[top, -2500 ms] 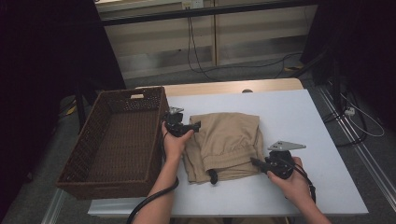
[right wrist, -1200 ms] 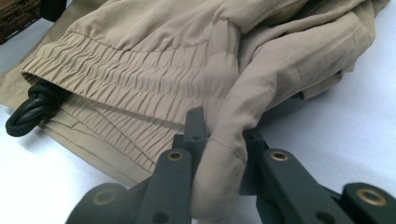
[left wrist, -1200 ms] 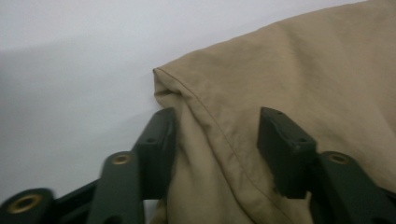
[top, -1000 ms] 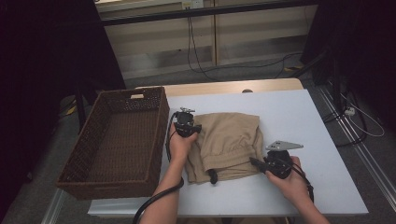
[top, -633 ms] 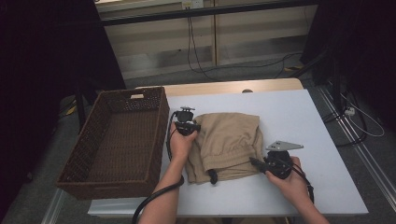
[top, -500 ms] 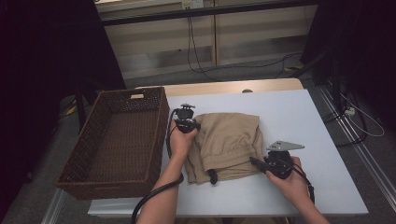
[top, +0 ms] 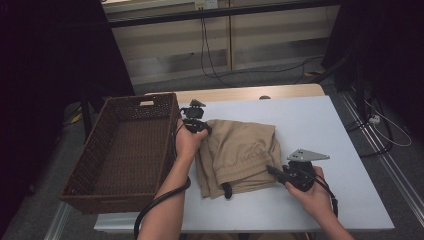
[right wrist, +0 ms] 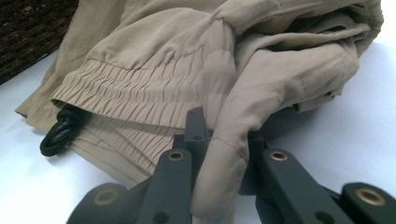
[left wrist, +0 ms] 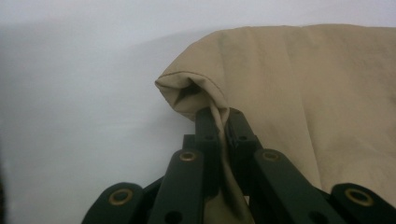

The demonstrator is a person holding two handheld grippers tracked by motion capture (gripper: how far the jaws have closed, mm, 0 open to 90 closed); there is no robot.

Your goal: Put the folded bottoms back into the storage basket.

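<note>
There are no words, numbers, labels or signs to read in any of the views. The tan cloth (top: 240, 155) has no tag or print that can be made out, and the brown basket (top: 125, 150) is plain too.

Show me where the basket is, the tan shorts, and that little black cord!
basket (top: 102, 192), high view, on its near wicker wall.
tan shorts (top: 240, 150), high view, on the middle of the folded cloth.
black cord (right wrist: 60, 133), right gripper view, on the looped end beside the waistband.
</note>
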